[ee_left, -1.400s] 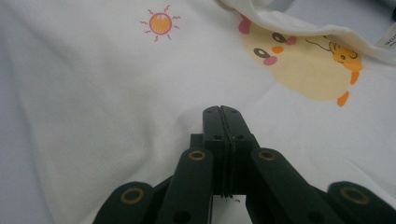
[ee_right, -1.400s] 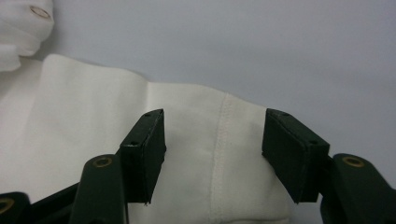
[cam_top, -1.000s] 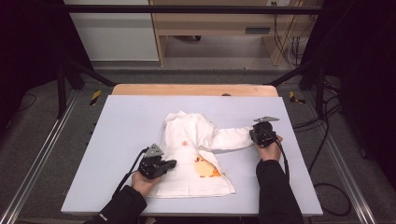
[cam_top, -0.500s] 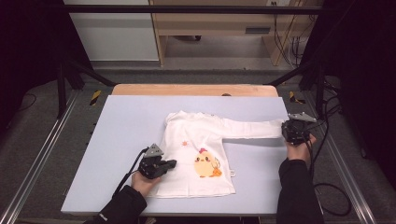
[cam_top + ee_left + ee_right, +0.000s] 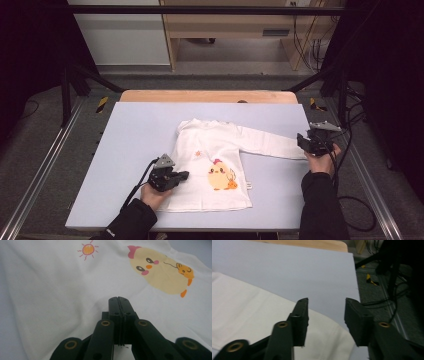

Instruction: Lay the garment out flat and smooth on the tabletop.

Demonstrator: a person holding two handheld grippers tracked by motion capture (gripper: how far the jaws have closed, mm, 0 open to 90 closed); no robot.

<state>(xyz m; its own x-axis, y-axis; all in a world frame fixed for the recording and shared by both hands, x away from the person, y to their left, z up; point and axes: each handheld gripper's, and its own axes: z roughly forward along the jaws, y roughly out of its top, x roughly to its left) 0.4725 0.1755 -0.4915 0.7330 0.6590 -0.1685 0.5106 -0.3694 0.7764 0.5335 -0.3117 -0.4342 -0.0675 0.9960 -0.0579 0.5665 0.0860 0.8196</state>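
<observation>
A white long-sleeved shirt [image 5: 215, 150] with a yellow chick print [image 5: 220, 177] lies flat on the lavender table [image 5: 140, 130]. My left gripper [image 5: 186, 175] is shut, its tips [image 5: 118, 298] resting on the shirt's lower left part, where small creases run out from them; the chick [image 5: 160, 272] and a small sun [image 5: 88, 249] lie beyond. The shirt's right sleeve [image 5: 265, 141] stretches straight towards the table's right edge. There my right gripper [image 5: 300, 141] stands open. Its jaws [image 5: 325, 302] have just been opening, and the sleeve end [image 5: 249, 312] lies under them, unpressed.
A wooden strip [image 5: 200, 96] runs along the table's far edge. Metal rails [image 5: 40, 175] flank the table on both sides. Cables [image 5: 350, 200] trail over the floor at the right, close to the right hand.
My right gripper carried the sleeve out to the right until it lay straight, then its jaws parted and let the cuff go. The left gripper has stayed put.
</observation>
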